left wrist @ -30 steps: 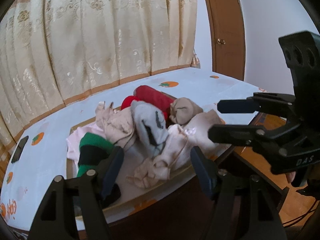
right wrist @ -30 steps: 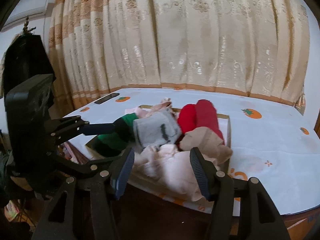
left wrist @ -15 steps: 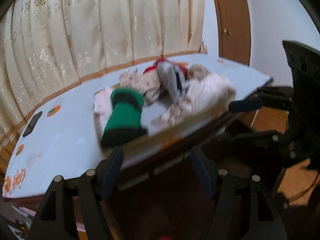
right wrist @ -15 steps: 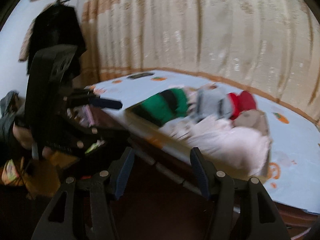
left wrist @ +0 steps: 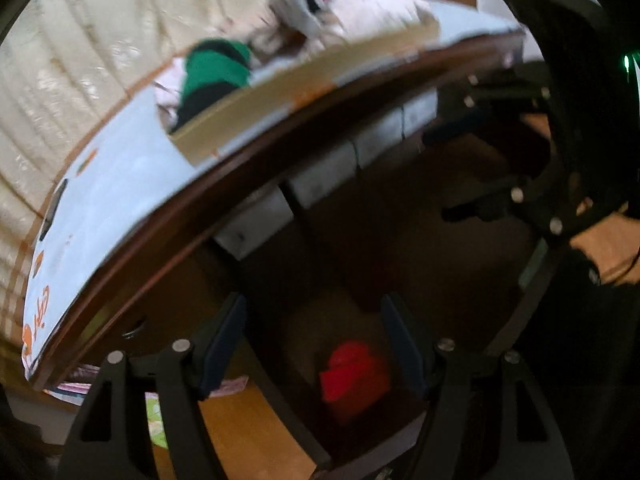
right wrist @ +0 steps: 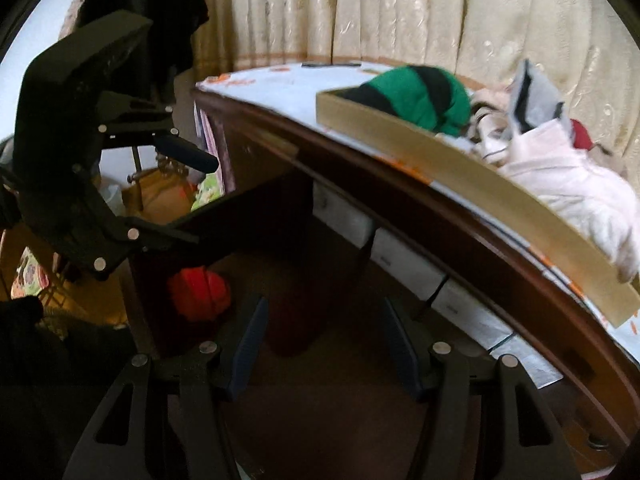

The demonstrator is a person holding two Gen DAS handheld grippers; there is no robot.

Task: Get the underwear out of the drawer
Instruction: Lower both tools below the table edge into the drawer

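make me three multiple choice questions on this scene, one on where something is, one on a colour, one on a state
1. Where does the shallow tray of clothes sit?
A. on the tabletop
B. on the floor
C. inside the space under the table

2. What colour is the bundle in the dark space under the table?
A. blue
B. red
C. yellow

3. How do the jaws of the left gripper and right gripper stand?
A. both shut on cloth
B. one open, one shut
C. both open and empty

Answers:
1. A, the tray rests on the pale cloth covering the tabletop, near its front edge.
2. B, both wrist views show a bright red bundle low under the table.
3. C, each view shows a wide gap between the jaws with nothing held.
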